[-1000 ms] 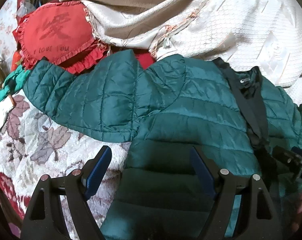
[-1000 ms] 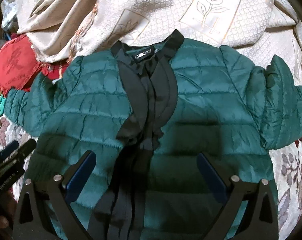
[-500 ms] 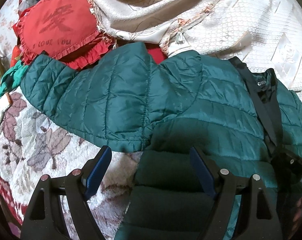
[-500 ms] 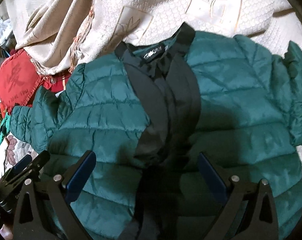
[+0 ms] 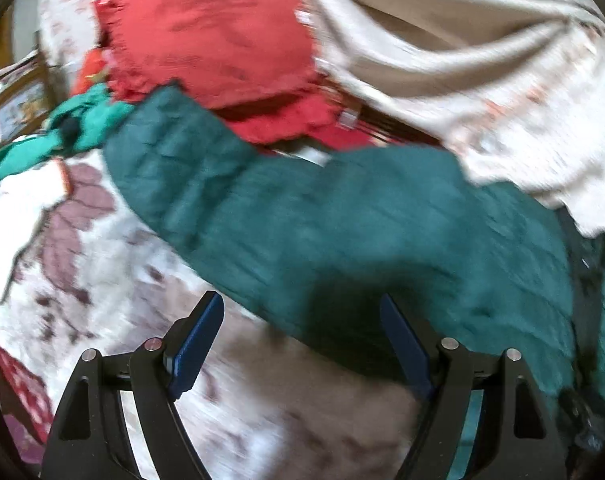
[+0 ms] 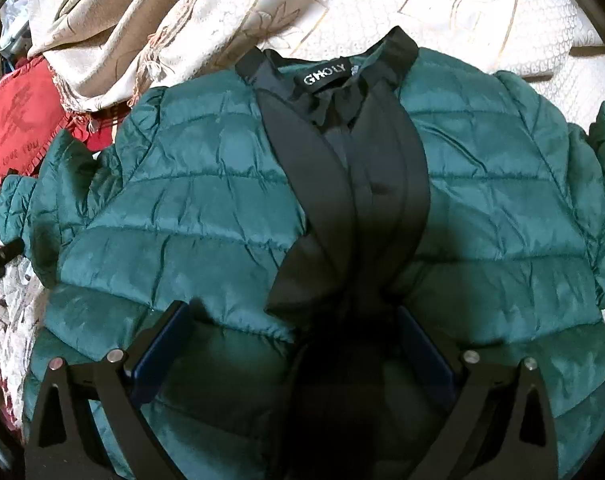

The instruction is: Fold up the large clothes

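Note:
A dark green quilted jacket (image 6: 206,200) lies front up on the bed, its black placket and collar (image 6: 358,184) running down the middle. My right gripper (image 6: 294,344) hovers open low over the chest, fingers on either side of the placket, holding nothing. In the blurred left wrist view the jacket's sleeve (image 5: 230,184) stretches out to the upper left. My left gripper (image 5: 302,332) is open by the sleeve's lower edge, its right finger (image 5: 406,344) over green cloth, the left one over the bedspread. The other sleeve (image 6: 598,200) lies at the right edge.
A red frilled heart cushion (image 5: 222,40) sits beyond the sleeve, with a bright green cloth (image 5: 62,132) to its left. A beige fringed blanket (image 6: 114,40) and a cream embroidered quilt (image 6: 462,8) lie behind the collar. A floral bedspread (image 5: 102,280) is under everything.
The left gripper has swung left and forward along the sleeve, toward the cushion, and its view is blurred. The right gripper has closed in on the chest. Both stay open.

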Demonstrator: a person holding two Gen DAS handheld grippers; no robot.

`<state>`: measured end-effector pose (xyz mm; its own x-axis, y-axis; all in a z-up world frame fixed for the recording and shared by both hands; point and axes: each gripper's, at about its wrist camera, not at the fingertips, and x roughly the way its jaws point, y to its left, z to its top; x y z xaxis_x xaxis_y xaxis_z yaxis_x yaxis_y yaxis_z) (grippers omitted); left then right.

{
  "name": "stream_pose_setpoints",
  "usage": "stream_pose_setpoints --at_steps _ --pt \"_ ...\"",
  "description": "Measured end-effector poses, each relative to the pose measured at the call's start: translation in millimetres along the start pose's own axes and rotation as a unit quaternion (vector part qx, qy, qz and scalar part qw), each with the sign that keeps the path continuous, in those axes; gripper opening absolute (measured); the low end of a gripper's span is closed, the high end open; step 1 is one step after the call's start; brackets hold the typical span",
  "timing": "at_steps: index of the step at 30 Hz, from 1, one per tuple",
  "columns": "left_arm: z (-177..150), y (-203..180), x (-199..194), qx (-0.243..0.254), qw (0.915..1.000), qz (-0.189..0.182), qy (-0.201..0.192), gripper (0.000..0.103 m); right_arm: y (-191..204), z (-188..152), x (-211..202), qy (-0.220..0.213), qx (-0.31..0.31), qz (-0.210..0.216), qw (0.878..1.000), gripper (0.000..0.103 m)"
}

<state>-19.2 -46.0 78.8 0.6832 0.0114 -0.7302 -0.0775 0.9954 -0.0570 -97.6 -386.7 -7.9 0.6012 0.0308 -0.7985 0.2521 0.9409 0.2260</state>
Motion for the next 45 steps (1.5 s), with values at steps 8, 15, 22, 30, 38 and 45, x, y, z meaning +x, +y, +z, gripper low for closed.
stream_pose_setpoints --at_steps 8,15,22,30,38,45 --pt "41.3 70.9 22.5 -0.045 0.9950 0.081 -0.036 0.064 0.6 -0.4 0.0 0.003 -0.004 -0.005 1.000 0.103" --pt "73.3 121.3 57.8 -0.083 0.9866 0.135 -0.037 0.064 18.6 8.9 -13.0 -0.016 -0.040 -0.016 0.999 0.103" --pt "90.7 143.4 87.6 -0.093 0.9803 0.170 -0.039 0.064 25.0 12.1 -16.4 -0.013 -0.053 -0.011 0.998 0.103" --pt "98.8 129.3 100.7 -0.054 0.9857 0.151 -0.051 0.017 29.4 11.9 -20.9 -0.012 -0.046 0.005 0.999 0.103" --pt "87.4 117.9 62.6 -0.055 0.9939 0.076 -0.058 0.000 29.1 8.7 -27.8 -0.014 -0.045 0.012 0.999 0.103" --pt "67.0 87.9 9.6 -0.029 0.9972 0.021 -0.066 0.000 26.7 5.4 -41.3 -0.016 -0.043 0.016 0.999 0.103"
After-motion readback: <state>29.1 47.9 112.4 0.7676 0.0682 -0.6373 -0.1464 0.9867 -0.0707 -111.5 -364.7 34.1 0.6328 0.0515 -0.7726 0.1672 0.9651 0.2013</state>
